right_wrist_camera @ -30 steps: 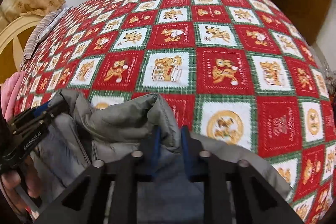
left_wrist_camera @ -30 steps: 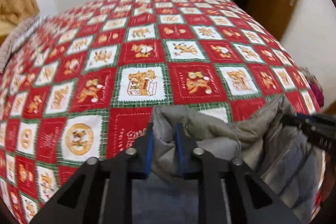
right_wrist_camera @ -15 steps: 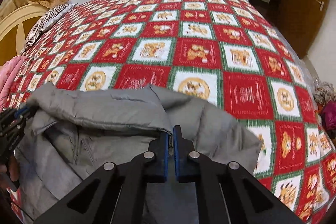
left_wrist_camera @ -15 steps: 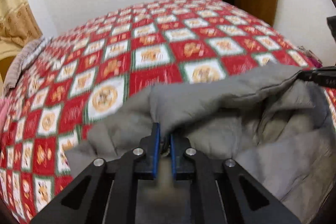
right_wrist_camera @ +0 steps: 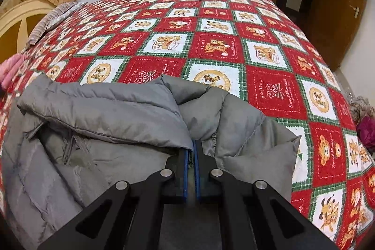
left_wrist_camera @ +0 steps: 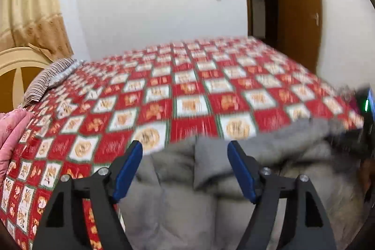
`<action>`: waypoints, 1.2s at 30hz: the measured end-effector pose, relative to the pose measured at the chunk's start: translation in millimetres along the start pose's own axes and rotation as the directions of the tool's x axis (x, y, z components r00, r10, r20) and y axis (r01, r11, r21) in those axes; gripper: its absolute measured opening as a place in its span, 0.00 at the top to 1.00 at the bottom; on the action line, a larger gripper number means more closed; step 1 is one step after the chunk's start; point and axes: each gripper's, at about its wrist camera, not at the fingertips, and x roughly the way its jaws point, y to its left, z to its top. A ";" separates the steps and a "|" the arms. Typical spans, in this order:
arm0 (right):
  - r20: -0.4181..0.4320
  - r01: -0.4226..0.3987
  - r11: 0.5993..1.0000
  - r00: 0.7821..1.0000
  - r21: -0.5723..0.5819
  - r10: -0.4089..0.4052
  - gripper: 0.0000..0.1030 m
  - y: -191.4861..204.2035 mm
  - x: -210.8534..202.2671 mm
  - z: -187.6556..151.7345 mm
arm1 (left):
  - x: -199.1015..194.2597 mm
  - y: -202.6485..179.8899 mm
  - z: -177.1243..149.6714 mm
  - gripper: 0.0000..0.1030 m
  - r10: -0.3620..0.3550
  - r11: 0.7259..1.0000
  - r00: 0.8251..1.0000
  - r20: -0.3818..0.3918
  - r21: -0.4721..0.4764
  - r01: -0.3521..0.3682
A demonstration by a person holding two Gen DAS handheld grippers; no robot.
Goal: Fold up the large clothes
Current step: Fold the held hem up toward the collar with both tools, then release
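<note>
A grey padded jacket [right_wrist_camera: 105,109] lies crumpled on the near part of the bed, over a red and white patchwork quilt [right_wrist_camera: 211,39]. My right gripper [right_wrist_camera: 192,147] is shut on a folded edge of the jacket near its middle. In the left wrist view the jacket [left_wrist_camera: 187,203] sits below and between the blue pads of my left gripper [left_wrist_camera: 184,147]. Those jaws are opening and stand wide apart. The pads do not press on the cloth. That view is blurred by motion.
A pink blanket [left_wrist_camera: 11,132] and a striped pillow [left_wrist_camera: 51,76] lie at the bed's left side by a cream headboard [left_wrist_camera: 16,69]. A brown door [right_wrist_camera: 339,4] stands at the back right. Loose clothes [right_wrist_camera: 363,118] are heaped off the bed's right edge.
My left gripper has let go of the jacket fold, spread its jaws and lifted, now looking further across the bed. The right gripper stayed shut on the jacket, which has spread out wider.
</note>
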 end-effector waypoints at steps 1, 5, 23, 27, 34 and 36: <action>0.002 0.008 1.000 1.000 -0.007 -0.008 0.97 1.2 1.1 -0.9 | 5.3 -4.3 8.1 0.25 -0.008 1.000 1.000 -0.010 -0.006 0.007; 0.001 0.009 1.000 1.000 0.012 -0.009 0.97 -0.4 4.5 -2.3 | 55.5 -29.8 4.7 0.25 0.060 0.997 0.992 -0.108 0.054 -0.054; 0.200 -0.153 0.984 0.971 0.087 0.133 0.43 25.1 -65.8 40.8 | 66.4 -43.3 11.9 0.10 -0.046 0.997 0.990 -0.130 -0.068 0.037; 0.120 -0.138 0.989 0.984 0.051 0.131 0.43 50.5 -16.8 38.0 | 98.2 -47.8 -14.5 0.10 -0.044 0.997 0.973 -0.227 -0.066 0.030; 0.079 -0.135 0.990 0.988 0.031 0.133 0.43 50.4 13.5 12.3 | 115.9 -47.3 -41.6 0.06 -0.055 0.995 0.960 -0.273 -0.093 0.030; 0.076 -0.140 0.989 0.988 0.045 0.137 0.43 46.9 17.0 10.6 | 118.6 -51.4 -44.2 0.04 -0.032 0.997 0.960 -0.277 -0.071 0.013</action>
